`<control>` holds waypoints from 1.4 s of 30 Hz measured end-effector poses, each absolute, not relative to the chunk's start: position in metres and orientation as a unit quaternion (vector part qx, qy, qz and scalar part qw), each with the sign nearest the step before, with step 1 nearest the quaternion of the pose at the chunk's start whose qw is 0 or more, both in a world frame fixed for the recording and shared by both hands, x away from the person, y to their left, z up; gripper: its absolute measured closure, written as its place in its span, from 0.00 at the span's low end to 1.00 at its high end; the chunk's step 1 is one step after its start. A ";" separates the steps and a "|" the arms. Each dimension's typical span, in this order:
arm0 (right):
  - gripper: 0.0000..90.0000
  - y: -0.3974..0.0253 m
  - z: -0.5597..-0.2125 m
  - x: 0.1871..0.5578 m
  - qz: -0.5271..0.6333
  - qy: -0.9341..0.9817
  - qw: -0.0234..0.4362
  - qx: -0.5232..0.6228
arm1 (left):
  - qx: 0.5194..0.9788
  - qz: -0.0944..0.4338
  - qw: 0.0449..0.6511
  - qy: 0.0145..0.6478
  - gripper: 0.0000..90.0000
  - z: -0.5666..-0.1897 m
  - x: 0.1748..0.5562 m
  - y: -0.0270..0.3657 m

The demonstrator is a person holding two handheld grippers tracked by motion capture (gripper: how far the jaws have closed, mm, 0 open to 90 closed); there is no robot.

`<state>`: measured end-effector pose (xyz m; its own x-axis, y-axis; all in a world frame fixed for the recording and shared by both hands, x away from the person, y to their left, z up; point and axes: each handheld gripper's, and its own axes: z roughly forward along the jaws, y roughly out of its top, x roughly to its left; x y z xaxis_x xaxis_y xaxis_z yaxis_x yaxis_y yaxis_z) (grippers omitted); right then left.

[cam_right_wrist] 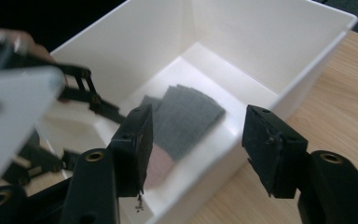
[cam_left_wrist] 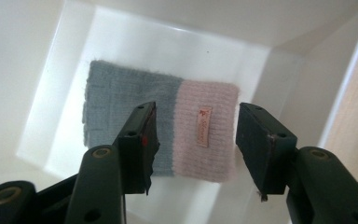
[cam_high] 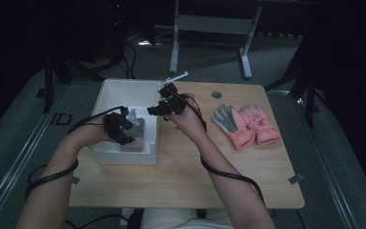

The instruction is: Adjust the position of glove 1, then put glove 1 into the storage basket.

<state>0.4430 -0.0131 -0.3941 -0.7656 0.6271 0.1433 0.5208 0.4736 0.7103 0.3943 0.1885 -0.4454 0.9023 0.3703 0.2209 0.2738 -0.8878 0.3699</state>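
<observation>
A folded grey and pink knit piece [cam_left_wrist: 168,126] lies flat on the floor of a white box [cam_high: 119,88]. My left gripper [cam_left_wrist: 193,140] hovers open above it, inside the box [cam_left_wrist: 42,70], with nothing between its jaws. In the high view the left gripper [cam_high: 120,128] hangs over the box's middle. My right gripper [cam_right_wrist: 196,140] stands open over the box's right wall [cam_right_wrist: 261,100], empty, looking down at the knit piece [cam_right_wrist: 186,119]. From above, the right gripper [cam_high: 164,106] is at the box's right rim. A pair of pink and grey gloves [cam_high: 245,125] lies on the table to the right.
The wooden table [cam_high: 190,171] has bare room in front of the box and between box and gloves. A round cable hole [cam_high: 216,94] sits near the far edge. Cables trail from both forearms. A white desk frame [cam_high: 209,28] stands beyond the table.
</observation>
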 end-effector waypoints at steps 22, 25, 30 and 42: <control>0.16 -0.130 -0.440 0.421 0.413 0.846 0.064 0.331 | 0.938 0.139 0.251 0.197 0.55 -0.391 0.388 0.140; 0.17 -0.142 -0.439 0.421 0.410 0.843 0.044 0.346 | 0.937 0.132 0.255 0.198 0.53 -0.393 0.388 0.121; 0.15 -0.176 -0.440 0.412 0.416 0.836 0.034 0.355 | 0.933 0.123 0.268 0.206 0.28 -0.395 0.388 0.104; 0.54 -0.242 -0.443 0.411 0.400 0.832 0.095 0.372 | 0.931 0.106 0.293 0.190 0.01 -0.405 0.377 0.049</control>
